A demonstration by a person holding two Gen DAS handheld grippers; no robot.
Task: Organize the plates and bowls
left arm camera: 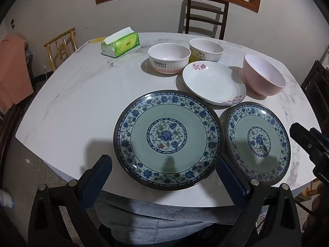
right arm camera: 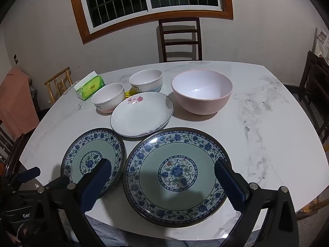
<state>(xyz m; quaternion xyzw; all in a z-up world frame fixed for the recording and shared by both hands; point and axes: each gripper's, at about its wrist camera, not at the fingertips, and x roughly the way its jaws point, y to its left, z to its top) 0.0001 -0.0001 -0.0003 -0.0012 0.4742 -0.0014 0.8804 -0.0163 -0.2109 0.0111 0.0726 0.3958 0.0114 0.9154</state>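
bowls labelled "rabbit" [left arm camera: 168, 58] and "dog" [left arm camera: 206, 49]; tissue pack [left arm camera: 120, 44] beside.

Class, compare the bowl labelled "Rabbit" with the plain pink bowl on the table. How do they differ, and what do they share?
The Rabbit bowl has printed lettering and a ribbed white wall with a pink band at its base; the plain pink bowl is smooth, unlettered and pink outside. The Rabbit bowl looks smaller and straighter-sided; the plain pink bowl is wider and rounder. The Rabbit bowl sits beside the Dog bowl; the plain pink bowl stands apart. Both are upright and empty.
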